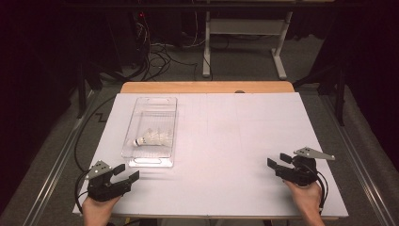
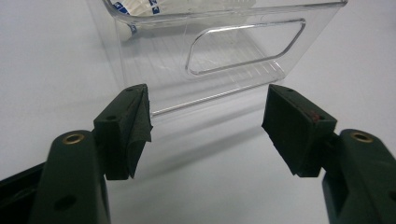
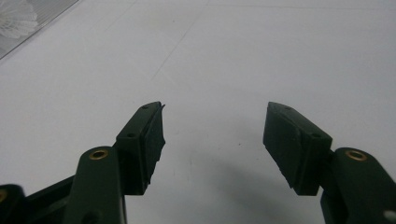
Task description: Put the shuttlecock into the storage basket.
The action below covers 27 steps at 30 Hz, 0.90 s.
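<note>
The clear plastic bin (image 1: pixel 153 132) lies on the left half of the white surface (image 1: pixel 235 141), its long side running away from the person. Inside it, toward the near end, rests a white shuttlecock (image 1: pixel 153 138), lying on its side with its cork tip pointing left. The left gripper (image 1: pixel 126 173) sits at the near left corner of the surface, just in front of the bin's near end and apart from it, its jaws spread wide with nothing between them. The right gripper (image 1: pixel 278 160) rests well apart from the bin, near the right edge of the surface, jaws likewise standing open and empty.

The left gripper view looks along the left gripper (image 2: pixel 208 116) straight at the bin's (image 2: pixel 224 42) near wall, showing its rounded slot handle and ribbed floor, details too small to read from the high view; a scrap of blue-and-white print shows at the top edge. The right gripper view shows the right gripper (image 3: pixel 212 126) over bare surface (image 3: pixel 257 56), with the shuttlecock's (image 3: pixel 16 21) feathered skirt blurred in the upper left corner.

The bin is transparent, glossy and rectangular with rounded corners. The gripper fingers (image 2: pixel 133 126) are matte black blocks with worn, slightly frayed pads, fixed by brass-coloured screws. A wooden edge (image 1: pixel 207 87) borders the far side of the surface.
</note>
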Each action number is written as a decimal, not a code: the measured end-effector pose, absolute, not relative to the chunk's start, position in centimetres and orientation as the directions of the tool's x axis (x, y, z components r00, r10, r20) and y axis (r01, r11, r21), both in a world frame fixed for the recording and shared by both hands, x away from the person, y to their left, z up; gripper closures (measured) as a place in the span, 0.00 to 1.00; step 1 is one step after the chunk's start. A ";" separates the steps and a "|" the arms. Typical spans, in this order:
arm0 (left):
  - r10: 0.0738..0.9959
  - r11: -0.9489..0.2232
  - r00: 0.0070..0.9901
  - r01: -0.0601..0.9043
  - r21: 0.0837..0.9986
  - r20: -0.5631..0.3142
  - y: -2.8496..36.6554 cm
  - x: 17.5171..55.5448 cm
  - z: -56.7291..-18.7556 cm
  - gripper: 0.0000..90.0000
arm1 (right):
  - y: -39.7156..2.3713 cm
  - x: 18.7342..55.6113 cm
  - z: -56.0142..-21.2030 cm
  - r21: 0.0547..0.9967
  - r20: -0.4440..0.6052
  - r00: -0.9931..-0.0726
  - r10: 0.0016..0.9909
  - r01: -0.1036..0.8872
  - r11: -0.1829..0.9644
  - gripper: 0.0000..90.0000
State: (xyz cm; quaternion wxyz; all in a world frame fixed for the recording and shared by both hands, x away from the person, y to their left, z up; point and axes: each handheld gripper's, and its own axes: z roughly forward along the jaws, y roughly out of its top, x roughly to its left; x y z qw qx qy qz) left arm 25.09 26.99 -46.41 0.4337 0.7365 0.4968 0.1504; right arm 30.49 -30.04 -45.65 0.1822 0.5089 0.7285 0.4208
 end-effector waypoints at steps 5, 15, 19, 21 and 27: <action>0.862 -0.129 0.461 0.600 0.789 -0.210 27.1 25.1 -46.4 0.37 | -30.3 30.2 -45.8 0.801 0.169 -0.412 0.895 0.587 0.119 0.43; 0.863 -0.121 0.458 0.597 0.793 -0.213 27.2 25.0 -46.3 0.37 | -30.6 29.7 -46.2 0.813 0.161 -0.415 0.895 0.570 0.118 0.42; 0.864 -0.116 0.455 0.596 0.795 -0.216 27.2 24.9 -46.3 0.37 | -30.9 29.5 -46.2 0.815 0.168 -0.411 0.896 0.569 0.108 0.41; 0.864 -0.116 0.456 0.596 0.794 -0.216 27.3 24.9 -46.2 0.37 | -31.0 29.4 -46.3 0.817 0.169 -0.410 0.896 0.567 0.105 0.41; 0.863 -0.115 0.456 0.596 0.795 -0.217 27.3 24.9 -46.2 0.37 | -31.5 29.1 -46.4 0.817 0.196 -0.399 0.896 0.571 0.076 0.41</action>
